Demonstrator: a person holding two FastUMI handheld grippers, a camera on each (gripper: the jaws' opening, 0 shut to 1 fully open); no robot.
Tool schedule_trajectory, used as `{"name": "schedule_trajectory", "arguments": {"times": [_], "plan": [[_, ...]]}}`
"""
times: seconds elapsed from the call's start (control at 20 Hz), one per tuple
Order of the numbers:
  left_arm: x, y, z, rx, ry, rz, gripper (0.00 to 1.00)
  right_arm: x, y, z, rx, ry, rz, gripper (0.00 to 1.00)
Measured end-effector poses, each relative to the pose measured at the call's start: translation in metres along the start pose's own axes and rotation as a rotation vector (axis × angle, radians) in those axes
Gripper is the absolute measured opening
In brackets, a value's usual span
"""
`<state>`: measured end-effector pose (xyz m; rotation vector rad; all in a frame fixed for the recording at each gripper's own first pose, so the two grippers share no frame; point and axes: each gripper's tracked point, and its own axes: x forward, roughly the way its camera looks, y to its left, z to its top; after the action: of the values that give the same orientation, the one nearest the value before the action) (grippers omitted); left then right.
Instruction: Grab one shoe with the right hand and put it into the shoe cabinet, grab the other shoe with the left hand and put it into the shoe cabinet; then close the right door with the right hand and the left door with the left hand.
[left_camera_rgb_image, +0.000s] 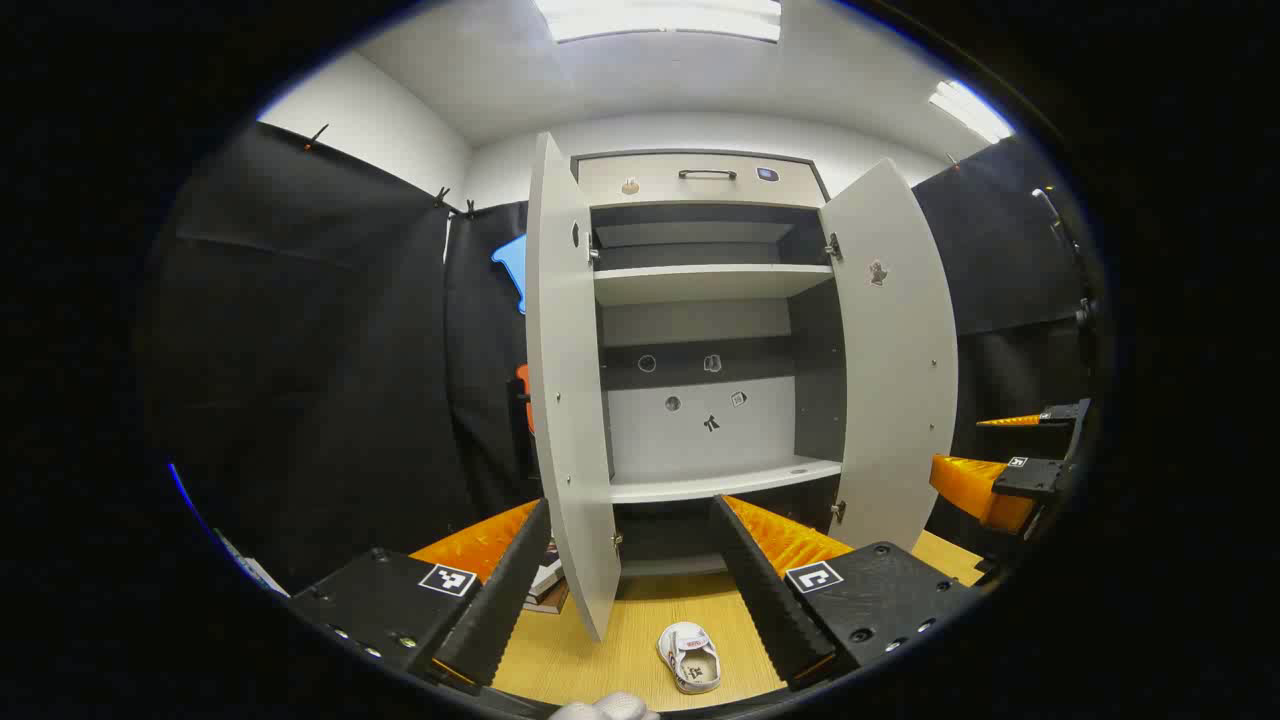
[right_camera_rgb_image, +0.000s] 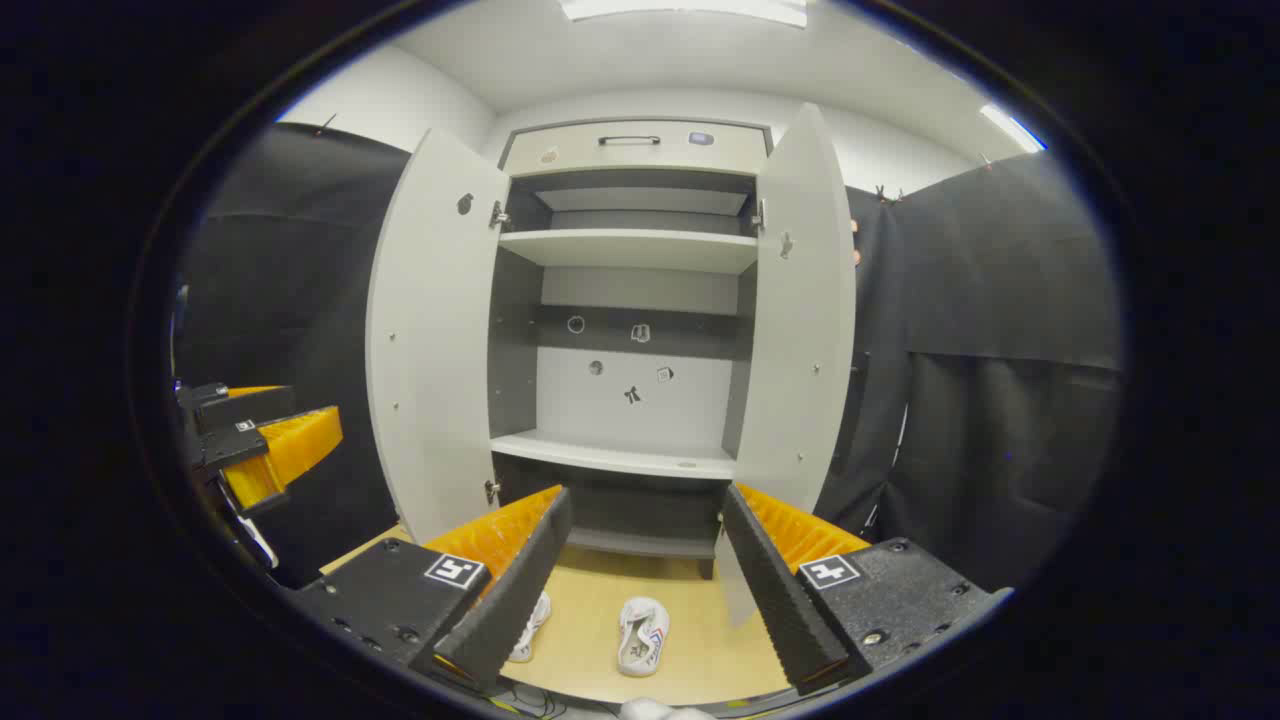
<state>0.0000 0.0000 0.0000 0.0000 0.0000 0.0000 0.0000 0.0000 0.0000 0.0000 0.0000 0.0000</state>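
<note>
A white shoe (left_camera_rgb_image: 690, 655) lies on the wooden floor (left_camera_rgb_image: 610, 650) before the grey shoe cabinet (left_camera_rgb_image: 710, 290), whose two doors stand wide open and whose shelves are bare. My left gripper (left_camera_rgb_image: 630, 505) hangs open above that shoe, nothing between its fingers. In the right gripper view two white shoes rest on the floor: one (right_camera_rgb_image: 643, 635) in plain sight, the other (right_camera_rgb_image: 527, 625) partly behind a finger. My right gripper (right_camera_rgb_image: 645, 495) is open too, high above them and facing the cabinet (right_camera_rgb_image: 630, 250). Each gripper also appears at the other view's edge: right gripper (left_camera_rgb_image: 1000, 470), left gripper (right_camera_rgb_image: 270, 440).
The left door (left_camera_rgb_image: 570, 400) swings far out toward me; the right door (left_camera_rgb_image: 890, 370) opens wide as well. A few books (left_camera_rgb_image: 548, 585) lie on the floor behind the left door. Black cloth walls close in both sides. A drawer with a handle (left_camera_rgb_image: 707, 175) tops the cabinet.
</note>
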Motion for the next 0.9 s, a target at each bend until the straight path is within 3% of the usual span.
{"name": "schedule_trajectory", "arguments": {"times": [0.65,0.9], "plan": [[0.001,0.001,0.0,-0.006,-0.006,-0.002,0.96,0.0,0.001,0.001,-0.005,0.001,-0.006,0.99],[0.001,0.003,-0.005,-0.011,0.002,0.003,0.96,0.005,0.008,-0.048,-0.049,0.097,0.025,0.99]]}}
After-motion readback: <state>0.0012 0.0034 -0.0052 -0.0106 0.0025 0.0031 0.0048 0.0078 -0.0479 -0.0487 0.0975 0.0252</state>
